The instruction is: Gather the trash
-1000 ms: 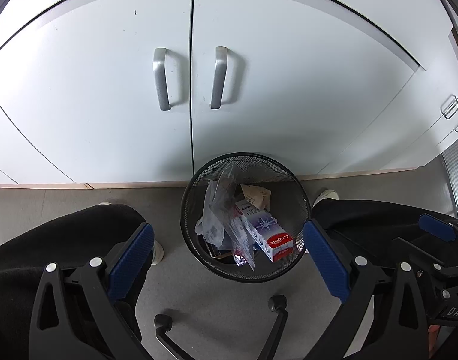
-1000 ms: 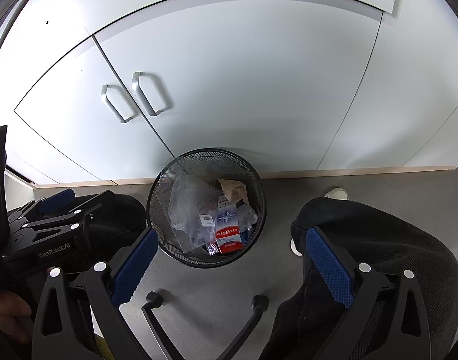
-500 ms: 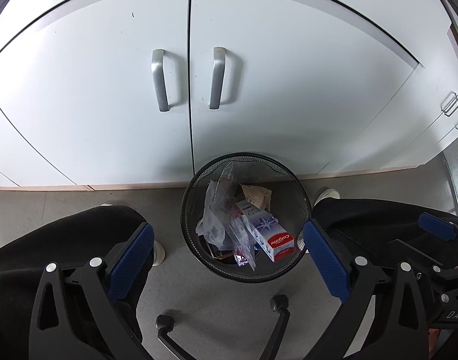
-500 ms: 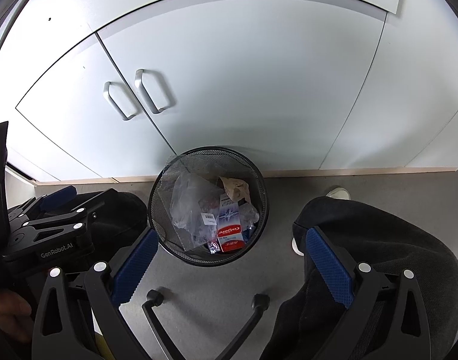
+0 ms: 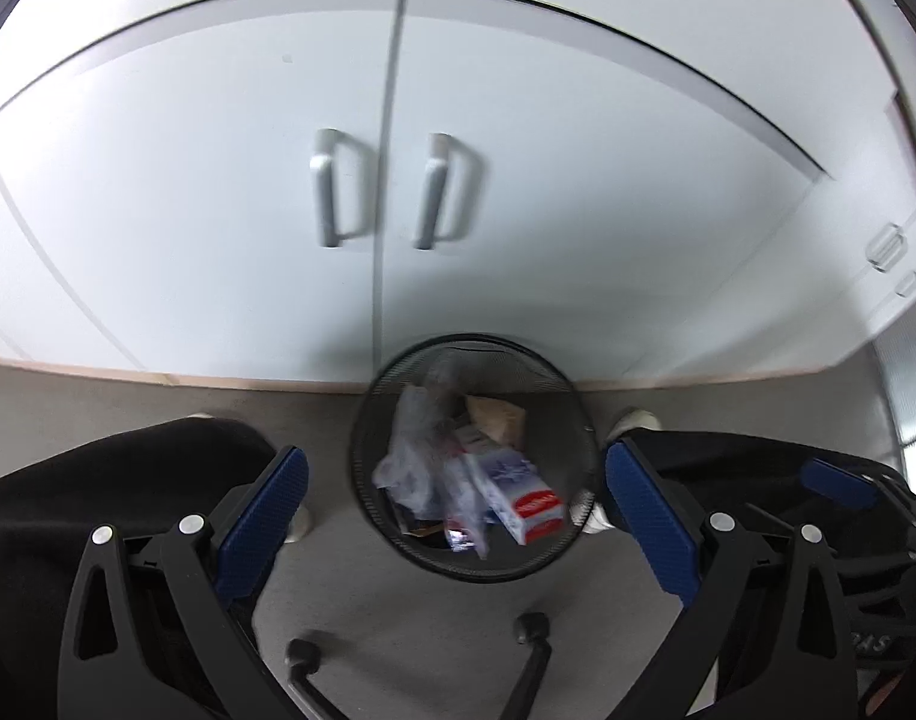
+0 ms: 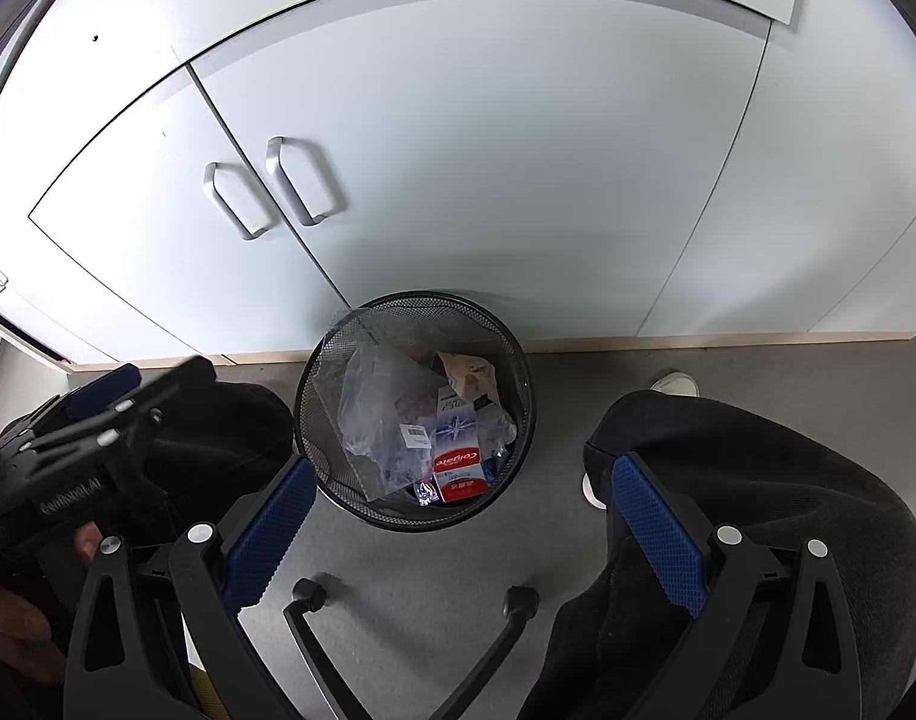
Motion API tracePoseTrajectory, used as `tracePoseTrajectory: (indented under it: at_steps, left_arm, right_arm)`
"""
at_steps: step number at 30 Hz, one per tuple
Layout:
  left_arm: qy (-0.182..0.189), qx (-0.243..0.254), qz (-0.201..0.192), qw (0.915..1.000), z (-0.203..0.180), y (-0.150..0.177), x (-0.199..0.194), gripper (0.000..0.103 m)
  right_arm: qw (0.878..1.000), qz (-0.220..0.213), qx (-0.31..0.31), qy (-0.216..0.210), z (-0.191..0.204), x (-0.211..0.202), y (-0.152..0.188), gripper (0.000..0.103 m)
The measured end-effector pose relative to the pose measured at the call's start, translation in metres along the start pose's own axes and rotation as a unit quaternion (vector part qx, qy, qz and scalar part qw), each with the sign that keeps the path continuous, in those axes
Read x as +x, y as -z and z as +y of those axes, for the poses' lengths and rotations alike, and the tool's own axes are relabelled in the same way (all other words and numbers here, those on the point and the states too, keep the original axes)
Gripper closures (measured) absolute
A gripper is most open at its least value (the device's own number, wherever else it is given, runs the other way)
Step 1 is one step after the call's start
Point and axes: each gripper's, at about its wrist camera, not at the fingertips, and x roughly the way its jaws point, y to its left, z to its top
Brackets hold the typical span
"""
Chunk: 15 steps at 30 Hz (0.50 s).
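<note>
the black mesh bin stands on the grey floor against the base of the white cabinet, between the person's knees, and it already holds the trash: a clear plastic bag, a toothpaste box with its red end toward the camera, and a crumpled brown paper toward the back. no loose trash shows on the floor around it, so the collecting looks close to finished, and the step in hand seems to be either a last check or taking hold of the bin itself. to do that well, i would bring one gripper straight down over the near rim, one finger inside the mesh and one outside, and close firmly, since a thin wire rim can slip; the plastic bag rides high and could snag a finger, so approach from the side with the box. keep clear of the chair legs and casters in front. the left gripper is spread wide, its blue pads framing the bin from above, holding nothing and touching nothing. the right gripper is just as wide and empty, also well above the floor. the left view is blurred, so fine detail in the bin is unclear there.
</note>
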Motion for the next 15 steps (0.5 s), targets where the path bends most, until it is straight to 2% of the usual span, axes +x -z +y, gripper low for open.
tracePoseTrajectory:
  at_steps: [2, 15]
  left_arm:
    - [-0.013, 0.005, 0.003, 0.9999, -0.001, 0.0007, 0.0022, 0.004]
    - [-0.017, 0.017, 0.006, 0.9997, -0.0008, 0.0027, 0.0028, 0.004]
  right_arm:
    - [1.0, -0.001, -0.002, 0.001, 0.0001, -0.0003, 0.0, 0.003]
    - [1.0, -0.001, 0.0, 0.001, -0.0014, -0.0008, -0.0007, 0.003]
